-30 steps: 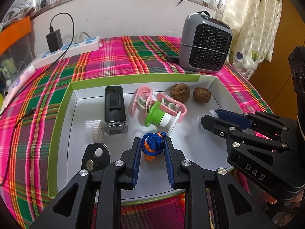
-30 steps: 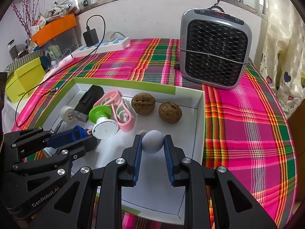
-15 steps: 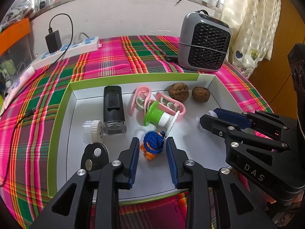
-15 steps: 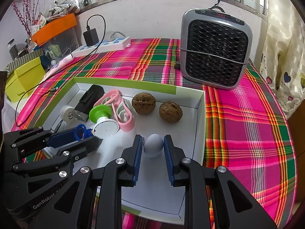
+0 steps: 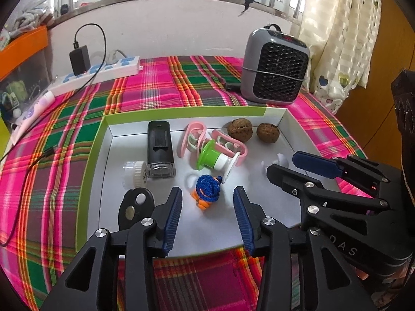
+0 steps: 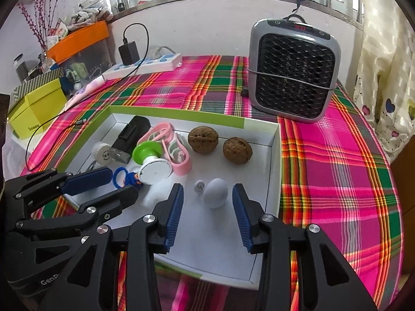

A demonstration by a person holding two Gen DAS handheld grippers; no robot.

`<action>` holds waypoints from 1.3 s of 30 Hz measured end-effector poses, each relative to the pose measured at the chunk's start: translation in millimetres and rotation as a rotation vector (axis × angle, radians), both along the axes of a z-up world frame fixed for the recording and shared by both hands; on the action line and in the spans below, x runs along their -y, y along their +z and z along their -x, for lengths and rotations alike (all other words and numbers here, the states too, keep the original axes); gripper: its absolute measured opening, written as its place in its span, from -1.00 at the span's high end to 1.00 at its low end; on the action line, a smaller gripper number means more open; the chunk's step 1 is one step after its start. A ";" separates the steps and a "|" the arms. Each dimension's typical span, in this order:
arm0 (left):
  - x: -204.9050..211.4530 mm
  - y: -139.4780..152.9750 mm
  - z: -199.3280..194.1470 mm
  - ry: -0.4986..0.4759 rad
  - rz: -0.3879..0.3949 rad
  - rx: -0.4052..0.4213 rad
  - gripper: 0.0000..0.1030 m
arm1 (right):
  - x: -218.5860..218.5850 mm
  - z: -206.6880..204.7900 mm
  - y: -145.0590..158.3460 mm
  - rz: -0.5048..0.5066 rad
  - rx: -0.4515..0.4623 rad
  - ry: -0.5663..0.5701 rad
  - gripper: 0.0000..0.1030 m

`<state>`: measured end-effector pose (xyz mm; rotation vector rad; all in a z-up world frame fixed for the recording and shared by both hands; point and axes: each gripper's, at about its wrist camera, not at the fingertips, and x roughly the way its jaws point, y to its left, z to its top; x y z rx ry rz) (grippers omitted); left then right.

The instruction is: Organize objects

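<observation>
Release is the step in hand, as I read it, on both sides at once; my left gripper (image 5: 207,202) has just been opening, its blue pads spread with daylight on either side of the blue and orange knotted toy (image 5: 207,193), which sits on the floor of the white box (image 5: 275,115) between and just ahead of the tips, touching neither; my right gripper (image 6: 207,199) has just been opening as well, its jaws parted around the pale egg (image 6: 215,193), which stands free between the pads with a small white disc (image 6: 199,187) just beside it on the left pad's side; further ahead of the right tool lie two walnuts (image 6: 202,139), and ahead of the left the green and white spool (image 5: 216,156) leans on the pink clips (image 5: 193,137); to do this well I would widen both a touch more, then draw each tool straight back and up along its own line, no sideways drift; the egg looks likely to roll if a pad brushes it, and the toy's loop could catch a serrated edge.
</observation>
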<state>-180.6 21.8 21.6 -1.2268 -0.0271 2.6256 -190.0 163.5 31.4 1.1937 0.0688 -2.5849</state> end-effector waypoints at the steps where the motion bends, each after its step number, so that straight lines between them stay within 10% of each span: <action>1: 0.6 0.6 -2.0 0.006 0.005 -0.003 0.23 | -0.6 -2.0 1.2 0.004 -0.003 -0.003 0.21; 39: 18.1 7.4 -116.0 0.116 0.041 -0.052 0.19 | 10.9 -112.0 5.9 -0.011 -0.031 -0.033 0.21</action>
